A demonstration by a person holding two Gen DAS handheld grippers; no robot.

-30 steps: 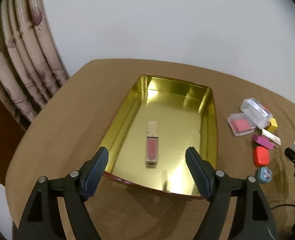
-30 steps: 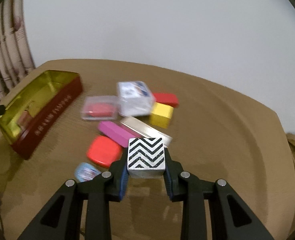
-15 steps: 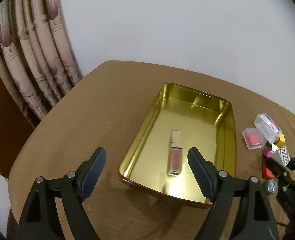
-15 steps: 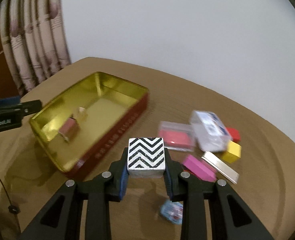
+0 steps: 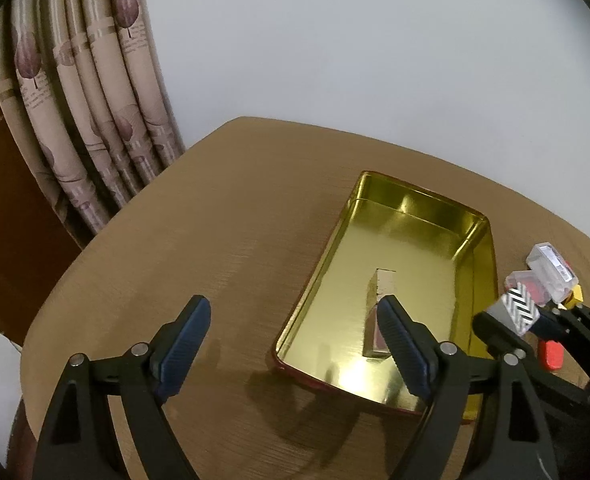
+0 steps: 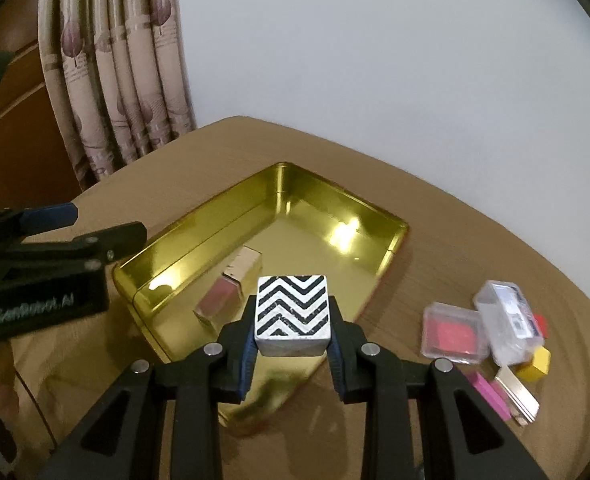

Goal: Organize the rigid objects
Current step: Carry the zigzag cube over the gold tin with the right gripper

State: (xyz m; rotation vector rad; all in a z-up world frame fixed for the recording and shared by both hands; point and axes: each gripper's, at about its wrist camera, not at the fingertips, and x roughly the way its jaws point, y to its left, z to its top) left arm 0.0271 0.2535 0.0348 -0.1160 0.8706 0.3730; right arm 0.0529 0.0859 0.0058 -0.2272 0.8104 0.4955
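My right gripper (image 6: 292, 318) is shut on a white cube with black zigzag stripes (image 6: 292, 308). It holds the cube in the air over the near right part of a gold tin (image 6: 215, 216). Inside the tin a pink lip gloss tube with a gold cap (image 6: 231, 288) lies flat. My left gripper (image 5: 293, 306) hovers over bare table left of the tin (image 5: 327, 248); its jaws are opening and nothing is between them. In the left wrist view the cube (image 5: 519, 310) shows by the tin's right wall.
Small items lie grouped on the round brown table right of the tin: a clear box (image 6: 507, 320), a clear case with red inside (image 6: 451, 332), a yellow block (image 6: 537, 362), a pink bar (image 6: 491, 396) and a gold bar (image 6: 517, 396). A curtain (image 5: 95, 120) hangs beyond the table's left edge.
My right gripper has carried the zigzag cube left, from above the pile of small items to over the tin. My left gripper has drawn off the tin to the left, its jaws slightly wider.
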